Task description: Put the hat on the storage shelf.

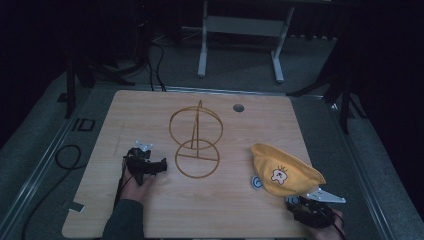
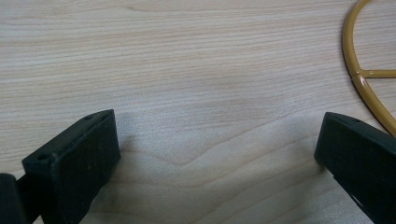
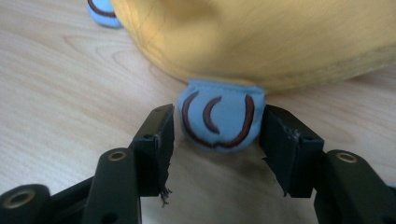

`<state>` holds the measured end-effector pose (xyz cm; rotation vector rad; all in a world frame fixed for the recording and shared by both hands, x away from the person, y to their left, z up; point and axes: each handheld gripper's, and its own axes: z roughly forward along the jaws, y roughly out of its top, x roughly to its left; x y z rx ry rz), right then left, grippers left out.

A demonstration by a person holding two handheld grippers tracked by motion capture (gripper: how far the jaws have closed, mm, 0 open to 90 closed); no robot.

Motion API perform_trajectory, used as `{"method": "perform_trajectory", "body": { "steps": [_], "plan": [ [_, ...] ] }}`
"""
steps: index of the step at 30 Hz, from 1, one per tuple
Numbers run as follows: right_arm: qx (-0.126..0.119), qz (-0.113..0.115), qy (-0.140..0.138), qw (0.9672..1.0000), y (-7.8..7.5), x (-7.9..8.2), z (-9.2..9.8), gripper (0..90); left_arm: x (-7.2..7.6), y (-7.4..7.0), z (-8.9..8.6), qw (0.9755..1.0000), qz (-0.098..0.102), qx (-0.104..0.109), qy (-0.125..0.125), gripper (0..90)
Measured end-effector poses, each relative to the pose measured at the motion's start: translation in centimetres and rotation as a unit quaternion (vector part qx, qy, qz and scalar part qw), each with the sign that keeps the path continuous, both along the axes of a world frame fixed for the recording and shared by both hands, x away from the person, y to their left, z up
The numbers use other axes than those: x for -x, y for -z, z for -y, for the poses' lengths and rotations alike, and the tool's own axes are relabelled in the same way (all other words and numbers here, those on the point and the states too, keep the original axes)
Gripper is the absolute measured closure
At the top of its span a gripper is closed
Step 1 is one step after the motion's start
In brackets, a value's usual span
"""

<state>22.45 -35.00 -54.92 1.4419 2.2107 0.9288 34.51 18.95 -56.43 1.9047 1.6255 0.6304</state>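
Wooden table [image 1: 150, 215] bears wire stand [image 1: 196, 145], yellow hat [image 1: 285, 170].

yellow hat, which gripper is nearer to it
Right. The right gripper sits at the yellow hat, its open jaws on either side of the hat's blue ear flap. The left gripper rests across the table, beyond the gold wire stand.

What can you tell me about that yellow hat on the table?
The yellow hat is soft cloth, lying slumped on the wooden table near its right front corner. It bears a small white cartoon patch and two little blue ear-like flaps with dark curved lines. One flap sits between the open jaws of the right gripper, right at its pads; the other pokes out at the hat's left.
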Motion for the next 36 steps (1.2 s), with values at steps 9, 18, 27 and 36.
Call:
{"method": "perform_trajectory", "body": {
  "steps": [9, 18, 27, 36],
  "plan": [
    [-0.008, -0.006, -0.044, 0.999, -0.1, 0.2, -0.8, 49.7, 0.0, 0.0, 0.0, 1.0, 0.0, 0.0, 0.0, 0.0],
    [-0.025, 0.012, -0.072, 0.997, -0.8, 0.3, -1.5, 82.5, 0.0, 0.0, 0.0, 1.0, 0.0, 0.0, 0.0, 0.0],
    [-0.022, 0.067, -0.117, 0.9906, -4.0, -0.2, -2.9, 83.6, 0.0, 0.0, 0.0, 1.0, 0.0, 0.0, 0.0, 0.0],
    [-0.019, 0.096, -0.135, 0.9859, -6.3, -1.5, -3.8, 83.8, 0.0, 0.0, 0.0, 1.0, 0.0, 0.0, 0.0, 0.0]
  ]
}}
